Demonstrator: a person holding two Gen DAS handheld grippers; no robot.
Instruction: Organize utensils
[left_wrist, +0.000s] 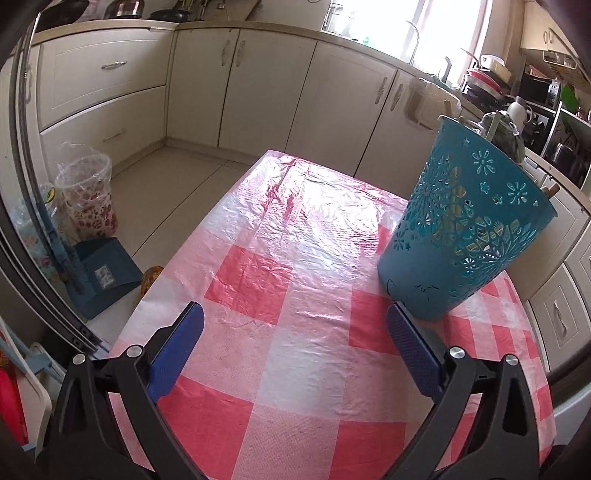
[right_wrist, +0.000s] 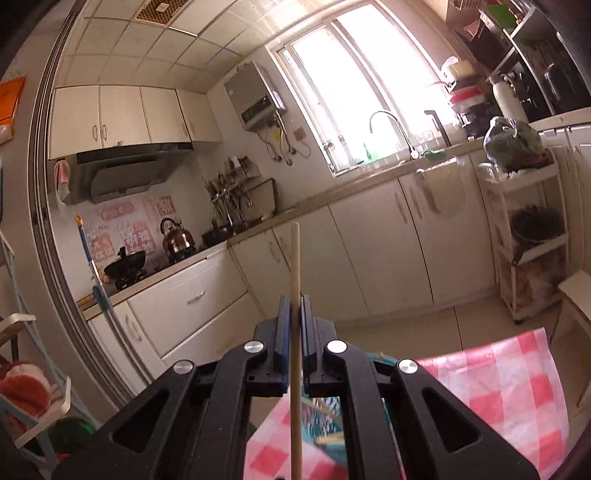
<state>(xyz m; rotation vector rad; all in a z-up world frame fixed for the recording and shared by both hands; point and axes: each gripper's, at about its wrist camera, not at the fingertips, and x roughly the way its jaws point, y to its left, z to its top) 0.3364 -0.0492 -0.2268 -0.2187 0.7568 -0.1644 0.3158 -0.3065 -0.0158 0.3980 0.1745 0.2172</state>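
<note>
A teal cut-out utensil holder (left_wrist: 465, 225) stands on the red-and-white checked tablecloth (left_wrist: 295, 288), at the right of the left wrist view. Wooden handle tips poke above its rim. My left gripper (left_wrist: 293, 350) is wide open above the cloth with nothing between its blue pads; its right fingertip (left_wrist: 410, 343) is close beside the holder's base. In the right wrist view my right gripper (right_wrist: 294, 310) is shut on a thin wooden stick (right_wrist: 295, 266), which stands upright between the blue pads and runs down past the holder (right_wrist: 325, 424) seen blurred below.
White kitchen cabinets (left_wrist: 258, 85) and a counter run behind the table. On the floor at left are a clear patterned bin (left_wrist: 88, 199) and a blue dustpan (left_wrist: 107, 273). A white trolley (right_wrist: 528, 229) stands right of the table. A stove with a kettle (right_wrist: 177, 240) is at left.
</note>
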